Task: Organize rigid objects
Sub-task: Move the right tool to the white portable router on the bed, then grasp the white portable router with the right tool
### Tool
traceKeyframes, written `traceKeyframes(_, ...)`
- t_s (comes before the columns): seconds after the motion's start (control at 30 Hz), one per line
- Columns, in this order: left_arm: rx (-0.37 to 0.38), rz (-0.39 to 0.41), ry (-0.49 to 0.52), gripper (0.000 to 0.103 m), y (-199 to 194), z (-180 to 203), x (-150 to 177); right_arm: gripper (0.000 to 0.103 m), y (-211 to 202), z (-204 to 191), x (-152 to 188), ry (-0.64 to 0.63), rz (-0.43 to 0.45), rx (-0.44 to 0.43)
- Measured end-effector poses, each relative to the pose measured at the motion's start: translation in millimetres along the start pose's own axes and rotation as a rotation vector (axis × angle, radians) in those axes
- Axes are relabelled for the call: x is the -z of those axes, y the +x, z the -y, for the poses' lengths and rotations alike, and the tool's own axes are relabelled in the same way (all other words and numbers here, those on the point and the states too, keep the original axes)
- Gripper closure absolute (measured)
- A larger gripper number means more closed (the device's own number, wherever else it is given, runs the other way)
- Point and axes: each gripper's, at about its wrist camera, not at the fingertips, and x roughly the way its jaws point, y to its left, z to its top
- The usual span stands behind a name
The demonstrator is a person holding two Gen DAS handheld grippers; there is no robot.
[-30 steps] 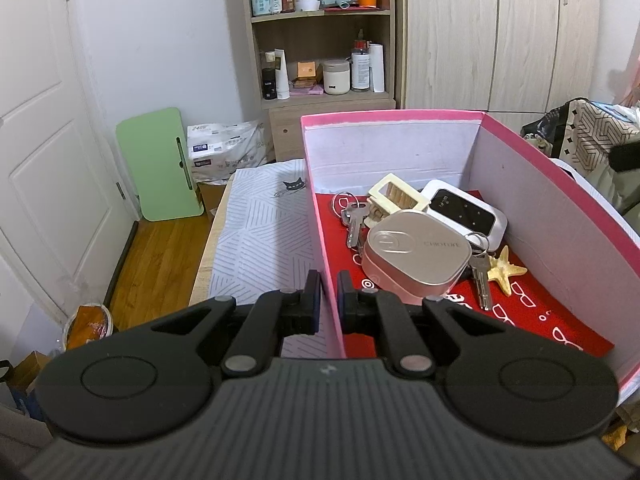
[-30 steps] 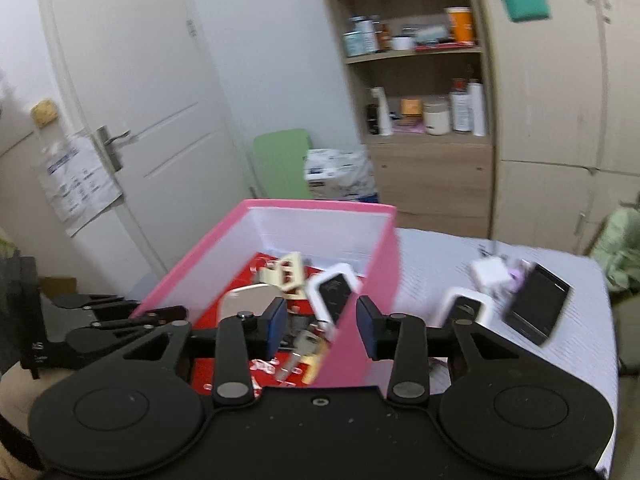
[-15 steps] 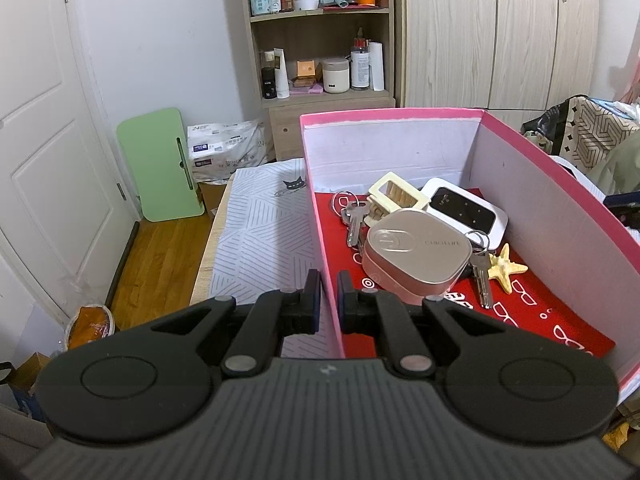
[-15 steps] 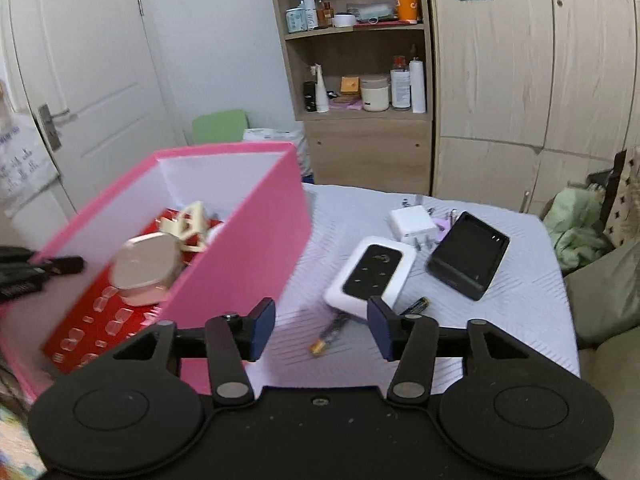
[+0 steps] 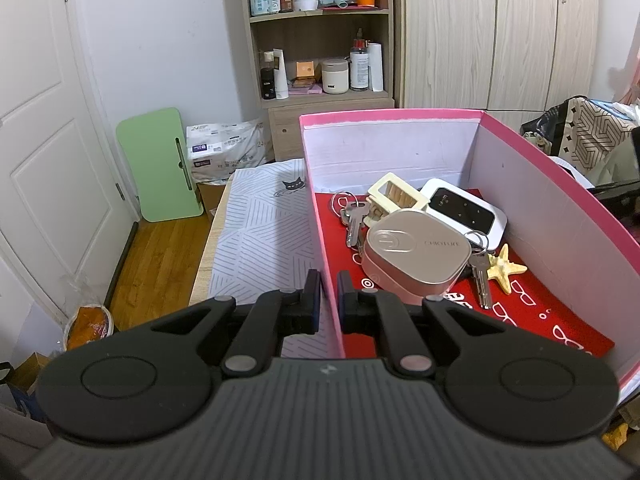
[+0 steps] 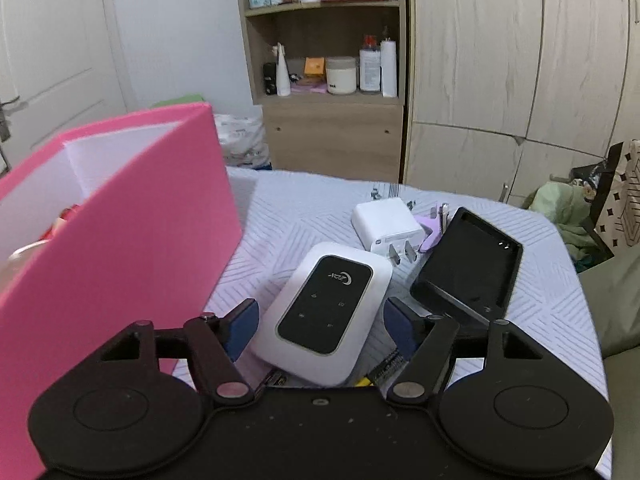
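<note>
On a cloth-covered worktop (image 6: 304,200), the left hand-held gripper (image 5: 329,300) pinches the pink box (image 5: 320,216) wall to steady it while the right hand-held gripper (image 6: 320,330), jaws wide, straddles a white pocket router (image 6: 324,312) beside the box.

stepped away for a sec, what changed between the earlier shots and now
The right tongs swung away from over the pink box and came down over the table, open, now straddling the white pocket router without gripping it. The left tongs stayed shut on the box's near wall, and the keys, case and starfish inside lie as before.
</note>
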Motion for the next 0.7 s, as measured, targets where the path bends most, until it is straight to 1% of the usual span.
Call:
traceKeyframes(0.07, 0.001, 0.001, -0.001, 0.096, 0, 0, 0, 0.017, 6, -3, 3, -0.017, -0.019, 0.016)
traceKeyframes(0.13, 0.003, 0.002, -0.001, 0.096, 0, 0, 1, 0.016, 4, -7, 7, -0.051, -0.001, 0.033)
traceKeyframes(0.17, 0.002, 0.002, -0.001, 0.096, 0, 0, 1, 0.018, 3, -7, 7, -0.054, -0.004, 0.033)
traceKeyframes(0.2, 0.004, 0.001, -0.004, 0.095, 0, -1, 1, 0.024, 0, -5, 7, -0.046, -0.010, 0.022)
traceKeyframes(0.23, 0.007, 0.002, -0.006, 0.095, 0, -1, 1, 0.029, -3, -3, 7, -0.036, -0.016, 0.000)
traceKeyframes(0.27, 0.009, 0.002, -0.008, 0.095, 0, -1, 1, 0.031, -6, -1, 6, -0.035, -0.031, -0.003)
traceKeyframes(0.33, 0.009, 0.003, -0.007, 0.095, 0, -2, 1, 0.032, -12, 0, 7, -0.059, -0.057, -0.013)
traceKeyframes(0.4, 0.009, 0.004, -0.007, 0.095, 0, -2, 1, 0.034, -16, 4, 5, -0.055, -0.092, -0.039)
traceKeyframes(0.47, 0.010, 0.003, -0.009, 0.095, 0, -2, 1, 0.034, -16, 5, 2, -0.075, -0.119, -0.037)
traceKeyframes(0.53, 0.011, 0.004, -0.010, 0.095, 0, -2, 1, 0.029, -14, 2, -1, -0.092, -0.135, -0.019)
traceKeyframes(0.6, 0.010, 0.004, -0.010, 0.095, 0, -2, 1, 0.021, -7, 0, -5, -0.089, -0.149, -0.009)
traceKeyframes(0.63, 0.011, 0.004, -0.010, 0.095, 0, -2, 1, 0.019, -3, 0, -7, -0.078, -0.157, -0.025)
traceKeyframes(0.67, 0.011, 0.004, -0.010, 0.095, 0, -2, 1, 0.012, 2, 1, -11, -0.068, -0.162, -0.050)
traceKeyframes(0.7, 0.010, 0.004, -0.009, 0.095, 0, -2, 1, 0.013, 6, 1, -12, -0.079, -0.158, -0.051)
